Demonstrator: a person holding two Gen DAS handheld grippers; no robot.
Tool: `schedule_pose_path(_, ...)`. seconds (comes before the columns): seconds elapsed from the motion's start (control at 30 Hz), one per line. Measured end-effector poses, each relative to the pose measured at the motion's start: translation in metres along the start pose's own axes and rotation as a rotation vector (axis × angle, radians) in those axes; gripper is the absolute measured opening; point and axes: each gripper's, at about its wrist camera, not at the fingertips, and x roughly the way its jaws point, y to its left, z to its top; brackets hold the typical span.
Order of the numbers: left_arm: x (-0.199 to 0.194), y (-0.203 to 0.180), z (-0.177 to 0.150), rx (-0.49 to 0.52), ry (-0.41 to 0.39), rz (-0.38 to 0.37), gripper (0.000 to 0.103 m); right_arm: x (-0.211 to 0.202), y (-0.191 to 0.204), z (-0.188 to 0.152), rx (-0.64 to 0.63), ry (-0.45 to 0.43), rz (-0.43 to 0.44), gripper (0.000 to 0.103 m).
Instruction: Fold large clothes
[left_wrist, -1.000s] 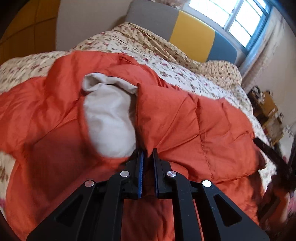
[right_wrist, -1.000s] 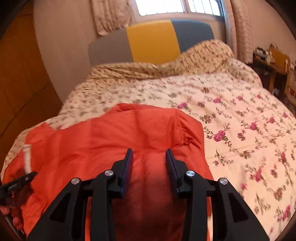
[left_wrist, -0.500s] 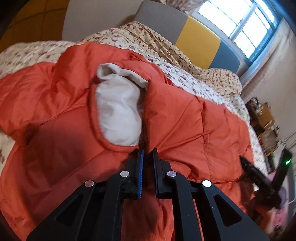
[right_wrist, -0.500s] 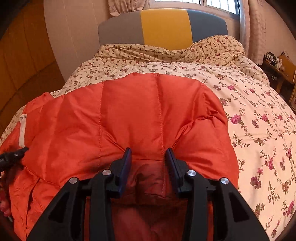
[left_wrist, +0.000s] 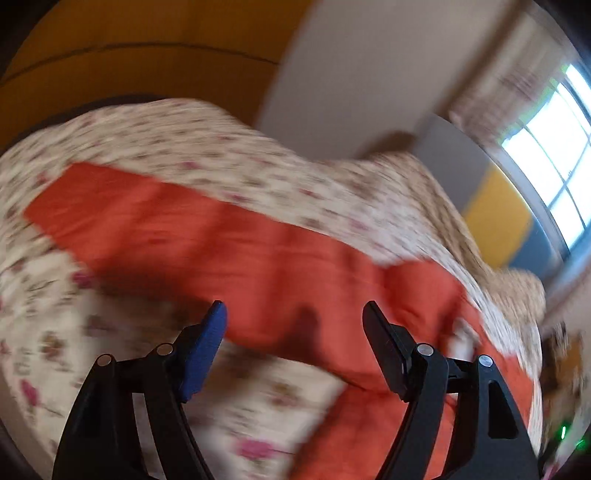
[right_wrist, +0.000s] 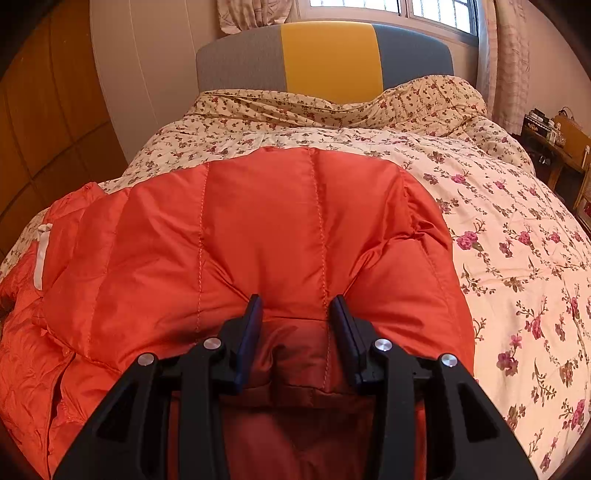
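Note:
An orange quilted down jacket (right_wrist: 258, 229) lies on the floral bed, its near part folded over itself. My right gripper (right_wrist: 295, 306) has its jaws partly closed on a bunched fold of the jacket's near edge. A white tab (right_wrist: 40, 254) shows at the jacket's left side. In the blurred left wrist view a long orange sleeve or side of the jacket (left_wrist: 207, 236) stretches across the bed. My left gripper (left_wrist: 293, 314) is open wide and empty, just above the jacket's edge.
The floral quilt (right_wrist: 517, 258) covers the bed. A grey and yellow headboard (right_wrist: 328, 55) stands at the far end under a window. A wooden side table (right_wrist: 554, 147) with small items is at the right. A wooden wall panel (right_wrist: 44, 129) is at the left.
My left gripper has opened, let go of the jacket and swung left; its view is blurred. My right gripper still holds its fold, and the jacket's folded part lies further over the bed.

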Motion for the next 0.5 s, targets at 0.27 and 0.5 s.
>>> schedule_pose_path(0.27,0.001,0.108,0.026,-0.302,-0.020,0.171,0.070,0.000,0.000,0.000,-0.007,-0.002,-0.005,0.039)
schedule_pose_path(0.5,0.010,0.146,0.033,-0.441,-0.052,0.128,0.063,0.001,0.001,0.001,-0.018,-0.002,-0.020,0.040)
